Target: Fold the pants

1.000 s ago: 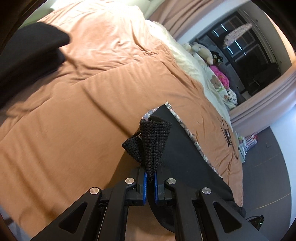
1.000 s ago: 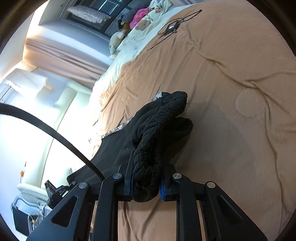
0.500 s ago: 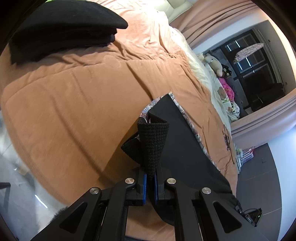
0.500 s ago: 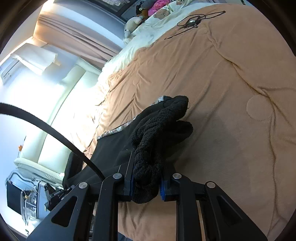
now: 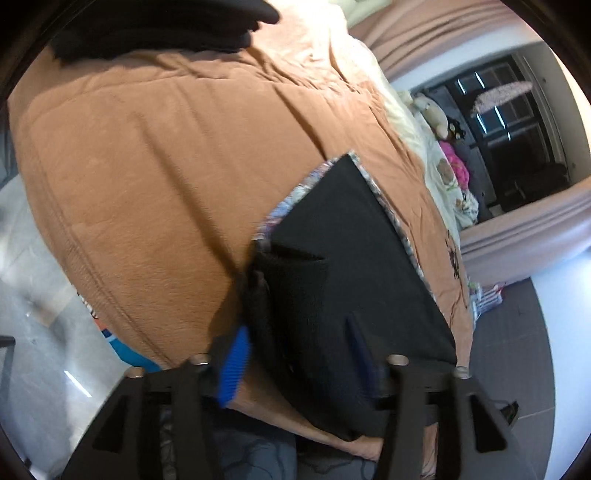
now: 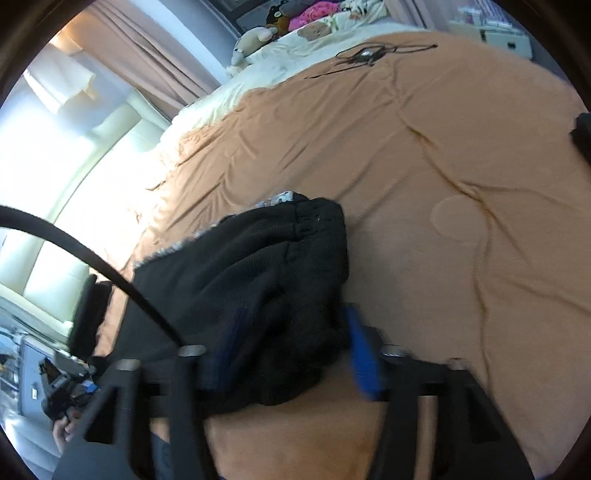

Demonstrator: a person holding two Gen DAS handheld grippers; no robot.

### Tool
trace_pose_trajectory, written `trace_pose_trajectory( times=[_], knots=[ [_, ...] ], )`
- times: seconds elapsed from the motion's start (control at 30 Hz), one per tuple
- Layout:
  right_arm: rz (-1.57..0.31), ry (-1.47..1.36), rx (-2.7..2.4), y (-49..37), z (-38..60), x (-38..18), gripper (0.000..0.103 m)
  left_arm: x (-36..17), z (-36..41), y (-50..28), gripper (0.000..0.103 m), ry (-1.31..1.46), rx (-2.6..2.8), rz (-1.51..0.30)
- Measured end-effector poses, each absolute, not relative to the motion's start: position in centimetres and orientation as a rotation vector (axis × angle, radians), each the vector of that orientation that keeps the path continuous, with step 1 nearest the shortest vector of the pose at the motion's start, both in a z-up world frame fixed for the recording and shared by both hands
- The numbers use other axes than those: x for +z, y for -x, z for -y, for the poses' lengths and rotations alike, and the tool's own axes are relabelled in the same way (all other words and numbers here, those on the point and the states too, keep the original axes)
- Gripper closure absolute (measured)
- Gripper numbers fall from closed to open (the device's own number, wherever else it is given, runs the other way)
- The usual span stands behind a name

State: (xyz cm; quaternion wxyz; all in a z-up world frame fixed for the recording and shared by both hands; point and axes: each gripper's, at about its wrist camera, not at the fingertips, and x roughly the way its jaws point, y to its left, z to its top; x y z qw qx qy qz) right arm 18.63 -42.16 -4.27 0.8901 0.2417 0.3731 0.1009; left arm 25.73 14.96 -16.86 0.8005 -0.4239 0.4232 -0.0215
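The black pants (image 5: pixel 343 266) lie folded on the orange bed cover (image 5: pixel 166 155), with a patterned inner lining showing along their edges. My left gripper (image 5: pixel 299 354) is open, its blue-padded fingers spread on either side of the pants' near edge. In the right wrist view the pants (image 6: pixel 258 266) lie bunched on the cover (image 6: pixel 424 184). My right gripper (image 6: pixel 291 362) is open, and the bunched fabric lies between its spread fingers.
A stack of dark folded clothes (image 5: pixel 155 26) lies at the far end of the bed. Stuffed toys (image 5: pixel 439 114) and pillows sit at the bed's head. A black cable (image 6: pixel 369 55) lies on the cover. The bed's edge and the grey floor (image 5: pixel 33 295) are at left.
Both grippers were shut on the pants' fabric and have opened, letting it drop onto the bed. Both have also moved lower, toward the bed's near edge.
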Motion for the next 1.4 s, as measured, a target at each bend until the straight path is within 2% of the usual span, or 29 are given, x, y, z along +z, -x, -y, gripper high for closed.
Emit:
trace_pose_trajectory(
  times=[0.2,0.63,0.7,0.77,0.87,1.4],
  knots=[
    [-0.735,-0.551,0.15,-15.6,41.7,-4.0,0.033,-18.8,-16.5,-25.1,0.045,1.0,-0.075,-0.902],
    [-0.693,-0.441,0.174,-12.7,35.6,-2.4,0.033,-18.3,-15.3,-26.2,0.045,0.995,-0.034,-0.915],
    [-0.698,-0.398,0.18,-12.8,34.1,-2.1,0.033,-18.5,-15.1,-26.2,0.051,0.998,-0.036,-0.914],
    [-0.708,-0.364,0.182,-13.3,32.9,-2.0,0.033,-19.1,-15.0,-26.2,0.084,1.005,-0.039,-0.934],
    [-0.725,-0.349,0.208,-14.7,31.1,-1.8,0.033,-20.0,-15.5,-25.8,0.096,1.051,-0.055,-0.941],
    [-0.806,-0.211,0.28,-18.8,20.5,-2.0,0.033,-21.2,-17.3,-22.8,0.097,1.158,-0.158,-0.86]
  ],
)
